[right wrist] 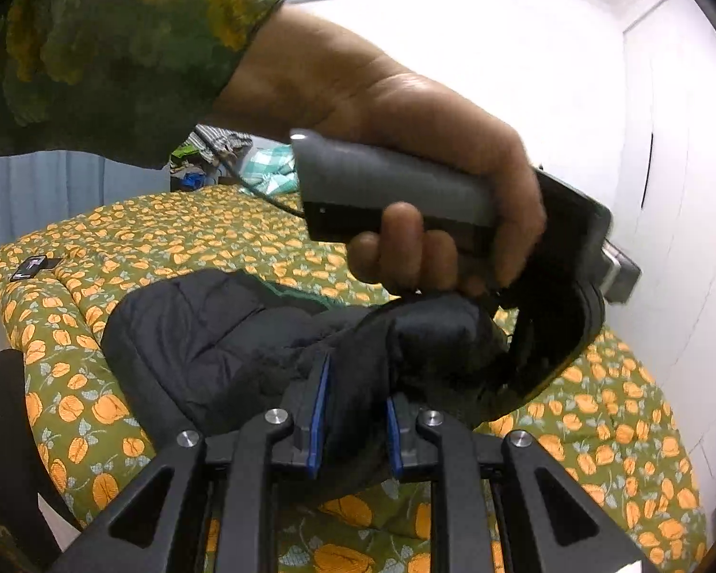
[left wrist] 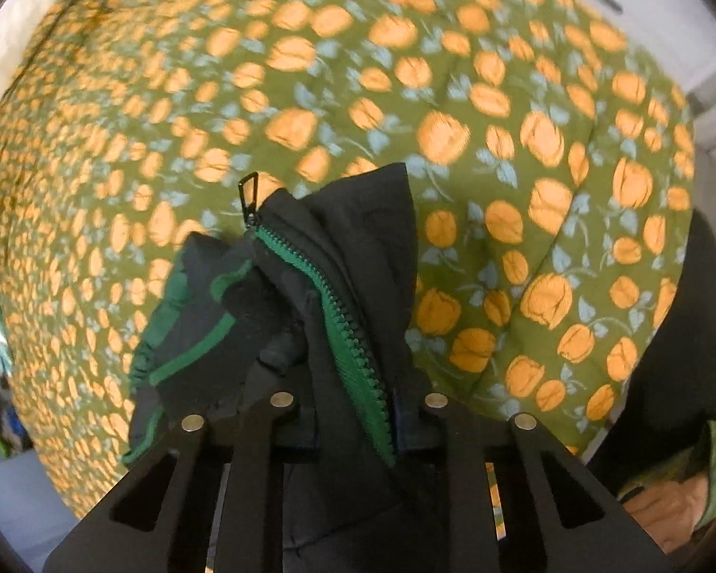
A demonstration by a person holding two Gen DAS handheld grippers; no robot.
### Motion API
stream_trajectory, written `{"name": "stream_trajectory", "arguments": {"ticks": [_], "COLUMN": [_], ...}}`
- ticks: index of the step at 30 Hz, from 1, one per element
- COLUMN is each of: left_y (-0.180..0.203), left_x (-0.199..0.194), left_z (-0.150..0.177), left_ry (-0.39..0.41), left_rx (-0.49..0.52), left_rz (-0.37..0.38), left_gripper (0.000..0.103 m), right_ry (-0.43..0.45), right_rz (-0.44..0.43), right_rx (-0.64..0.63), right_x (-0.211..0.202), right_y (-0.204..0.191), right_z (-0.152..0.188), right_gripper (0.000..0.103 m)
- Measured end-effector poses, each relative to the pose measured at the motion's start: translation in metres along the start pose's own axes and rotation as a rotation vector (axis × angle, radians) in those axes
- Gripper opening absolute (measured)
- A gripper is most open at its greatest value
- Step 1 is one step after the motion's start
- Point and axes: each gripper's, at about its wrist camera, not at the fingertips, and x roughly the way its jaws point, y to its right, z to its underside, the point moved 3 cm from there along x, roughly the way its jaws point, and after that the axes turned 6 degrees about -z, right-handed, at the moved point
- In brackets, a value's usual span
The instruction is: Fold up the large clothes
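Left wrist view: left gripper (left wrist: 353,406) pinches the jacket (left wrist: 339,258) by its green zipper (left wrist: 353,334), above the quilt (left wrist: 501,95); right gripper (right wrist: 353,425) clamps padded fabric, readying a fold.

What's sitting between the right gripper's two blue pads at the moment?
In the right wrist view, a bunched fold of the black jacket fills the gap between the right gripper pads; nothing else lies there.

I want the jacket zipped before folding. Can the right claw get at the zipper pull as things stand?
Probably not: the right claw is shut on the jacket, so it must let go first. The zipper pull itself stands exposed above the left claw.
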Motion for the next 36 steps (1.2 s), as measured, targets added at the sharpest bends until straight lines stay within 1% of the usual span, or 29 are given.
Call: {"name": "stream_trajectory", "arguments": {"ticks": [2, 3, 5, 6, 7, 9, 11, 13, 14, 16, 18, 22, 23, 25, 26, 27, 28, 31, 34, 35, 36], "left_y": [-0.014, -0.021, -0.044, -0.06, -0.079, -0.109, -0.137, -0.164, -0.174, -0.202, -0.218, -0.234, -0.237, -0.243, -0.245, -0.247, -0.249, -0.255, -0.261, -0.263, -0.265], "left_x": [-0.012, -0.015, -0.025, -0.03, -0.036, -0.045, -0.052, -0.051, -0.047, -0.031, -0.014, 0.018, 0.025, 0.039, 0.044, 0.052, 0.058, 0.075, 0.095, 0.099, 0.107], "left_z": [0.009, 0.013, 0.027, 0.036, 0.049, 0.077, 0.109, 0.146, 0.162, 0.21, 0.249, 0.306, 0.316, 0.333, 0.338, 0.343, 0.349, 0.364, 0.378, 0.384, 0.389], "left_ry": [0.044, 0.061, 0.1, 0.121, 0.142, 0.176, 0.199, 0.203, 0.201, 0.186, 0.171, 0.173, 0.182, 0.209, 0.217, 0.227, 0.234, 0.241, 0.243, 0.244, 0.242], "left_rx": [-0.041, -0.06, -0.122, -0.166, -0.215, -0.291, -0.358, -0.44, -0.478, -0.598, -0.684, -0.819, -0.849, -0.906, -0.926, -0.953, -0.971, -1.01, -1.052, -1.062, -1.076], "left_rz": [-0.002, -0.003, -0.005, 0.004, 0.018, 0.027, 0.024, 0.021, 0.025, 0.044, 0.056, 0.1, 0.115, 0.153, 0.167, 0.187, 0.2, 0.217, 0.236, 0.244, 0.251], "left_gripper": [0.017, 0.017, 0.016, 0.016, 0.016, 0.016, 0.016, 0.016, 0.016, 0.016, 0.016, 0.016, 0.016, 0.017, 0.017, 0.017, 0.018, 0.02, 0.021, 0.022, 0.022], "right_ry": [0.009, 0.013, 0.024, 0.032, 0.049, 0.082, 0.082, 0.051, 0.032, -0.001, -0.024, -0.084, -0.096, -0.134, -0.171, -0.202, -0.221, -0.253, -0.315, -0.358, -0.4], "right_rz": [-0.015, -0.028, -0.095, -0.142, -0.195, -0.269, -0.281, -0.266, -0.253, -0.242, -0.263, -0.306, -0.326, -0.369, -0.406, -0.417, -0.424, -0.447, -0.485, -0.504, -0.501], "right_rx": [-0.016, -0.016, 0.004, 0.029, 0.064, 0.136, 0.189, 0.233, 0.247, 0.274, 0.3, 0.278, 0.274, 0.272, 0.282, 0.286, 0.279, 0.258, 0.248, 0.233, 0.22], "right_x": [0.0, 0.0, -0.005, -0.009, -0.015, -0.028, -0.032, -0.025, -0.019, -0.005, 0.014, 0.069, 0.082, 0.114, 0.136, 0.157, 0.172, 0.217, 0.261, 0.275, 0.288], "right_y": [-0.006, -0.009, -0.013, -0.014, -0.013, -0.006, 0.005, 0.018, 0.024, 0.034, 0.038, 0.028, 0.022, 0.008, -0.001, -0.011, -0.019, -0.048, -0.08, -0.093, -0.102], "right_z": [-0.009, -0.012, -0.021, -0.025, -0.028, -0.034, -0.036, -0.035, -0.034, -0.033, -0.037, -0.061, -0.067, -0.078, -0.084, -0.088, -0.092, -0.103, -0.109, -0.107, -0.102], "right_gripper": [0.021, 0.024, 0.042, 0.062, 0.071, 0.071, 0.071, 0.071, 0.071, 0.07, 0.068, 0.061, 0.059, 0.049, 0.047, 0.041, 0.039, 0.039, 0.039, 0.039, 0.039]}}
